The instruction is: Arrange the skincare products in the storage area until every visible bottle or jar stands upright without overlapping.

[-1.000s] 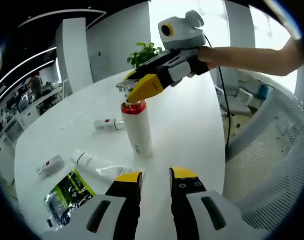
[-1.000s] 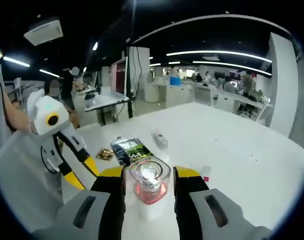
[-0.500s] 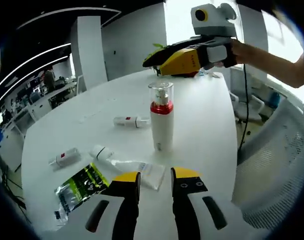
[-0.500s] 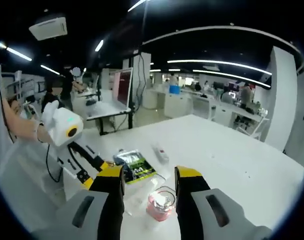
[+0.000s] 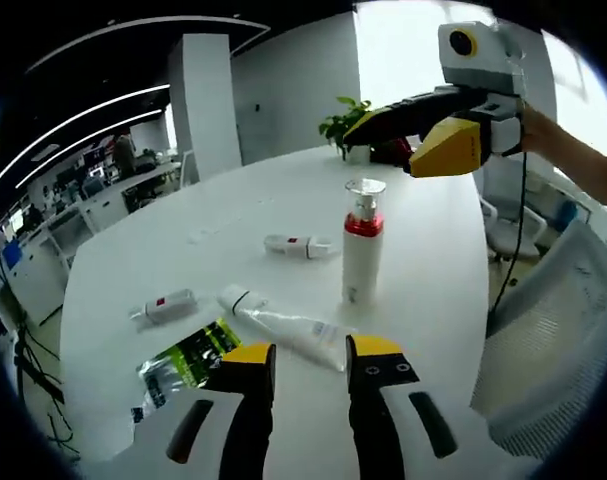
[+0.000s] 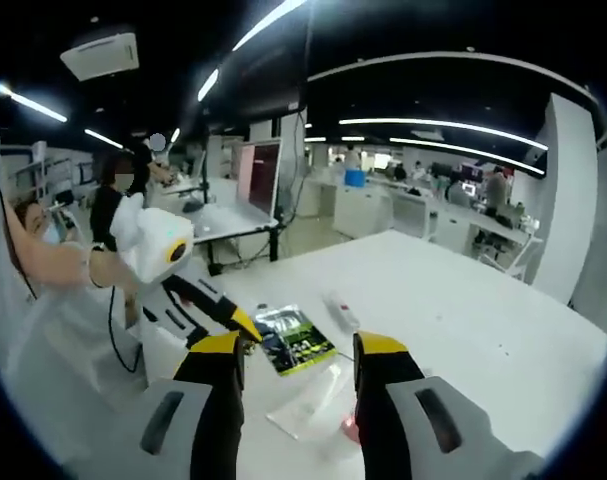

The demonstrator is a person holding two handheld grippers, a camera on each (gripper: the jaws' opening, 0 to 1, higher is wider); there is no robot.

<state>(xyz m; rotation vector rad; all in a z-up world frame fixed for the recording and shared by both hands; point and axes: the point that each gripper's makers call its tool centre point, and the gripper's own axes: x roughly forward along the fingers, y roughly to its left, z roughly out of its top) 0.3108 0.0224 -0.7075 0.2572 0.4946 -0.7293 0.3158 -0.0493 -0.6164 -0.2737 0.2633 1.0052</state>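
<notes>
A white pump bottle (image 5: 361, 250) with a red collar and clear cap stands upright on the white table (image 5: 433, 280). Its pink top (image 6: 349, 429) peeks out beside my right jaw. A long white tube (image 5: 283, 323) (image 6: 311, 396) lies flat, near a green sachet (image 5: 186, 360) (image 6: 297, 340). Two small tubes lie further out, one near the bottle (image 5: 298, 245) (image 6: 341, 308) and one at the left (image 5: 165, 306). My left gripper (image 5: 311, 352) (image 6: 233, 322) is open above the long tube's end. My right gripper (image 6: 298, 350) (image 5: 385, 145) hovers open, high above the bottle.
A potted plant (image 5: 343, 118) stands at the table's far edge. A mesh chair (image 5: 563, 330) is at the right, beside the table. A person's hand (image 5: 573, 150) holds the right gripper; another arm (image 6: 53, 265) holds the left. Office desks fill the background.
My right gripper, a second ago closed around the bottle's cap, has let go and risen away. The bottle stays upright. The left view has pulled back and shifted.
</notes>
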